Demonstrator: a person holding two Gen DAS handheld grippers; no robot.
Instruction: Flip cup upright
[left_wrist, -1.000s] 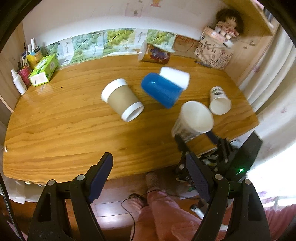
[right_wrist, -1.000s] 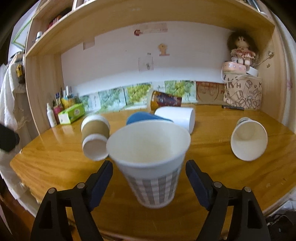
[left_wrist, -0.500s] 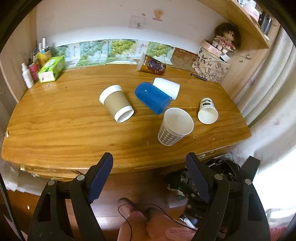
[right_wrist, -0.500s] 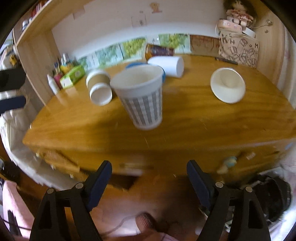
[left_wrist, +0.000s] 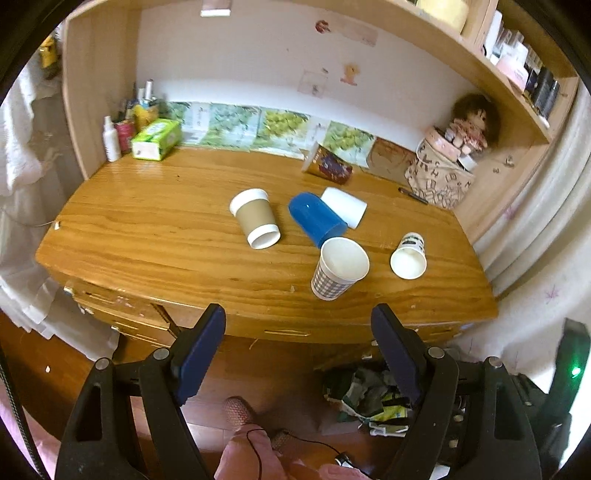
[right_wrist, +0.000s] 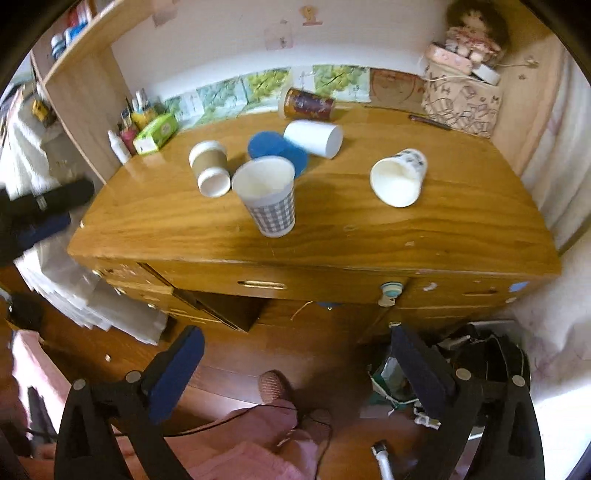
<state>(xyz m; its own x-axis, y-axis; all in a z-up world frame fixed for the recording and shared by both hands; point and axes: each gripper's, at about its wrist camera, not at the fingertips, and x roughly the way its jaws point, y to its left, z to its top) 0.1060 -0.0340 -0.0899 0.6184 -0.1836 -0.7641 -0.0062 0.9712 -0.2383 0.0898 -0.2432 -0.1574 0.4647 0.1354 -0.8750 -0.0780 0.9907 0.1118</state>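
Note:
A grey checked paper cup stands upright, mouth up, near the front edge of the wooden desk. Other cups lie on their sides: a brown sleeved cup, a blue cup, a white cup, a small printed cup and a dark patterned cup. My left gripper and right gripper are both open, empty and held back from the desk, over the floor.
A green tissue box and bottles stand at the back left. A patterned bag with a doll stands at the back right. Desk drawers face me. Clutter lies on the floor.
The right gripper let go of the checked cup, which now stands upright on the desk. Both grippers have pulled back and away from the desk.

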